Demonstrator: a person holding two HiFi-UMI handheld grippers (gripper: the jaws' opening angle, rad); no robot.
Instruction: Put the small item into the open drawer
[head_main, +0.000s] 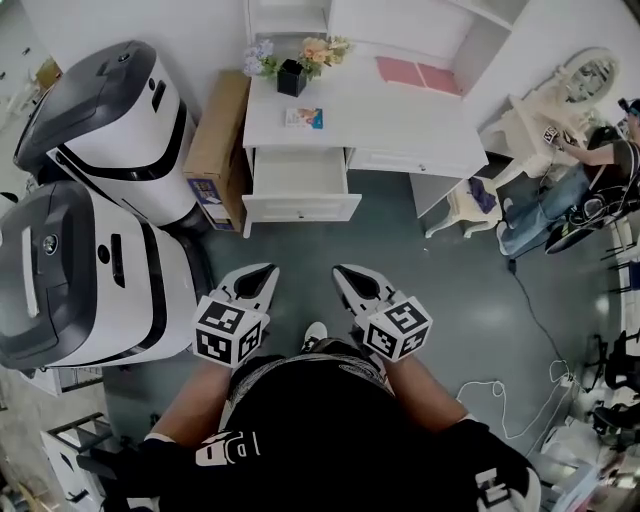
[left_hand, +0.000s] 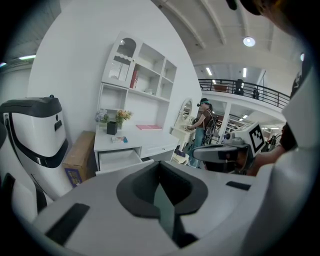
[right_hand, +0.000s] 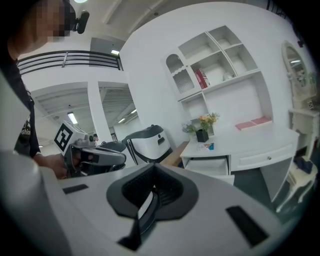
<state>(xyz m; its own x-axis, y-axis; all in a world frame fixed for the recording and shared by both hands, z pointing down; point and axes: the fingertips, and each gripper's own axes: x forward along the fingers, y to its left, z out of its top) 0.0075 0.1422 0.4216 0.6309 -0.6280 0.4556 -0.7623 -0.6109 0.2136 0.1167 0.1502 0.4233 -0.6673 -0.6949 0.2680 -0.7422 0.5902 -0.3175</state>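
On the white table top, just behind the pulled-out drawer, lies the small item (head_main: 303, 118), a flat card or packet with a blue patch. It sits a little in front of a black pot of flowers (head_main: 291, 76) and is touched by neither gripper. The open drawer (head_main: 297, 207) juts from the left end of the table (head_main: 400, 125), and its white inside looks bare. Farther right on the top lies a flat pink sheet or book (head_main: 418, 72). White shelves (left_hand: 142, 70) stand over the table, with a red book (left_hand: 134, 79) upright in one compartment.

A cardboard box (head_main: 215, 135) leans against the table's left side. Beyond it stand two large white-and-black machines (head_main: 95, 190).

Well apart from the table, close to the person's body, the left gripper (head_main: 262, 270) and the right gripper (head_main: 343, 270) point towards the drawer. Both have their jaws pressed together with nothing between them.

To the right of the table another person (head_main: 590, 165) stands beside a white dressing table with an oval mirror (head_main: 588, 75).
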